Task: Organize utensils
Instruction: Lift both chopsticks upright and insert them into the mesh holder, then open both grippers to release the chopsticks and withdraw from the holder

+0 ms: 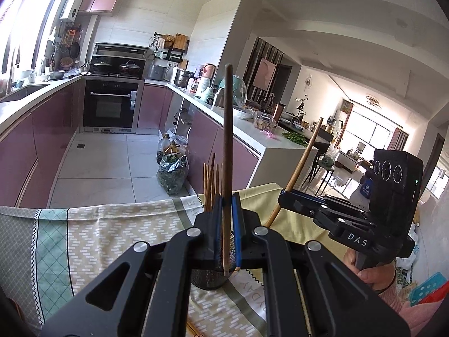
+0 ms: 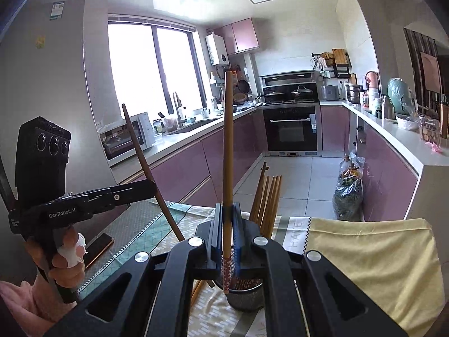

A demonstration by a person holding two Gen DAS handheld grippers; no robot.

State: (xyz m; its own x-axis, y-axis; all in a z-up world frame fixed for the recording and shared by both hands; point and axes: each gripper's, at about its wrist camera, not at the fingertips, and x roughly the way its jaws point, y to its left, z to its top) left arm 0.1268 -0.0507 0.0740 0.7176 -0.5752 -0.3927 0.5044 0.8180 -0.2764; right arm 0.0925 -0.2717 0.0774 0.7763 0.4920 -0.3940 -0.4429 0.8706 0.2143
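My left gripper (image 1: 226,199) is shut on a dark brown chopstick (image 1: 228,140) held upright, its lower tip at the rim of a dark mesh utensil holder (image 1: 209,279). Several light wooden chopsticks (image 1: 211,186) stand in that holder. My right gripper (image 2: 229,209) is shut on a light bamboo chopstick (image 2: 228,146) with a patterned lower end, its tip inside the mesh holder (image 2: 247,295). Several chopsticks (image 2: 266,199) lean in the holder. The right gripper (image 1: 283,196) shows in the left wrist view, the left gripper (image 2: 153,186) in the right wrist view.
The holder stands on a table with a patterned cloth (image 1: 112,230) and a yellow cloth (image 2: 373,252). A phone (image 2: 98,248) lies on the table at left. Loose chopsticks (image 2: 196,292) lie beside the holder. Kitchen counters (image 2: 393,132) and bags on the floor (image 1: 172,172) lie beyond.
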